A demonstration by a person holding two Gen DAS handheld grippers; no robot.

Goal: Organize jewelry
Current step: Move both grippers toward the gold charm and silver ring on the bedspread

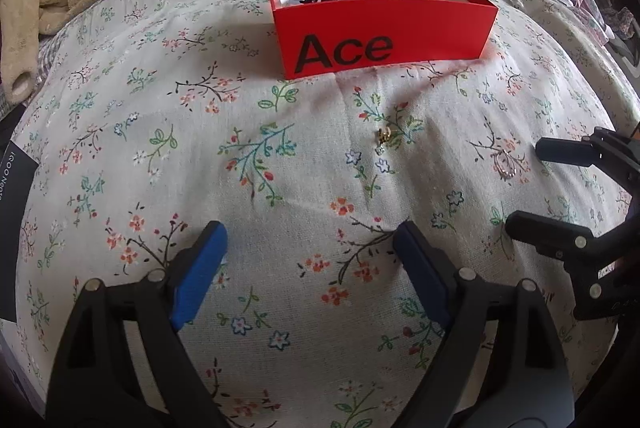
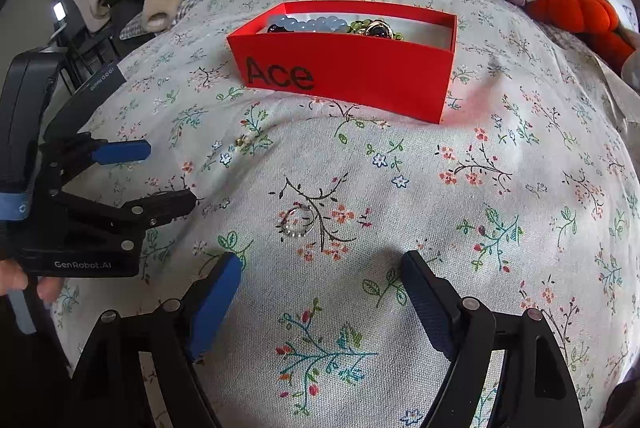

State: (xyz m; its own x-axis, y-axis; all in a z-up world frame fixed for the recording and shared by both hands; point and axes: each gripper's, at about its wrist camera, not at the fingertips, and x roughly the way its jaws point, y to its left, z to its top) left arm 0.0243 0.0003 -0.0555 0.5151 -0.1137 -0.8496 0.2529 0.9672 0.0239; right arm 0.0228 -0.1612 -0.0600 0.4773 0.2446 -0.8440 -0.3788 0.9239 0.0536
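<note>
Both my grippers hang over the flowered bedspread (image 2: 460, 212) with their jaws spread wide and nothing in them: the right gripper (image 2: 320, 300) nearest the work, the left gripper (image 1: 308, 260) just beside it. A little ahead of my right fingers lies a thin silvery ring (image 2: 297, 223), flat on the cloth and half lost among the printed twigs and blossoms; it looks set with tiny pale stones along one side. I judge this is the next piece to lift, so I should come down with one pad on each side of the band and close gently, pinching metal and not fabric. A bit farther on, nearer my left gripper, sits a small gold piece (image 1: 385, 137), too small to name for sure. Beyond both stands the red box (image 2: 360, 80) lettered "Ace", open-topped, already holding pale blue beads (image 2: 308, 25) and some gold and green bits.
</note>
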